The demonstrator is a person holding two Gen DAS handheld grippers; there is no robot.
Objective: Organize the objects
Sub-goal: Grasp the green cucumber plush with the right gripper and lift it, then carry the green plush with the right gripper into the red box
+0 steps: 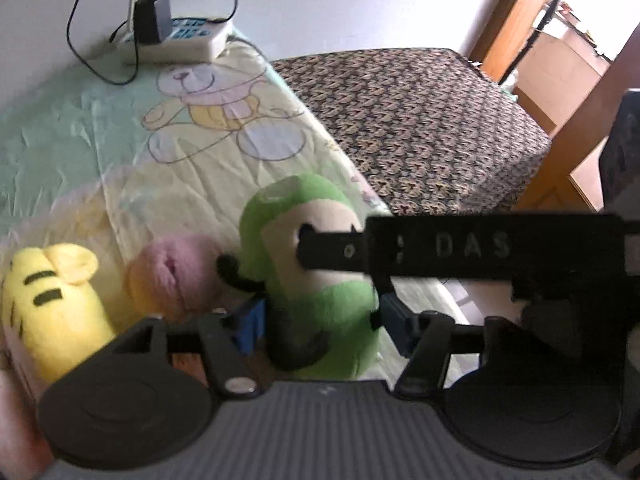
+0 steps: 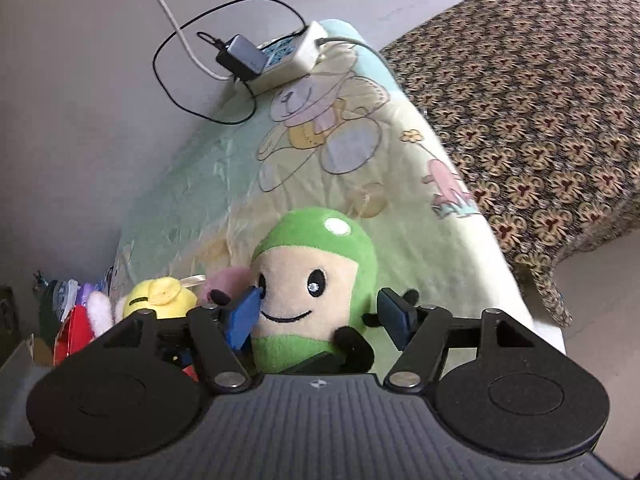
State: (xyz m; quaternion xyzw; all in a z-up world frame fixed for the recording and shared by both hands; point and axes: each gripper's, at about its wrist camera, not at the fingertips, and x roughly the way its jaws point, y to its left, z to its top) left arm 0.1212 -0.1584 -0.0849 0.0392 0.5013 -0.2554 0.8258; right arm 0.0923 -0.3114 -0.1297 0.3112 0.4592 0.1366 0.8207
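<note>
One raised "DAS" on right claw [image 1: 320, 248]

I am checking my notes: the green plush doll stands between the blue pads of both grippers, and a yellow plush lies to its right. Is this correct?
Not quite. The green plush doll does stand between the pads of both grippers, but the yellow plush lies to its left, not its right. Both wrist views show this.

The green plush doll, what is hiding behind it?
Behind the green plush doll peeks a pink plush, and beside that a yellow plush. The doll covers most of the pink one, so its shape cannot be told. The bear-print sheet stretches further back.
</note>
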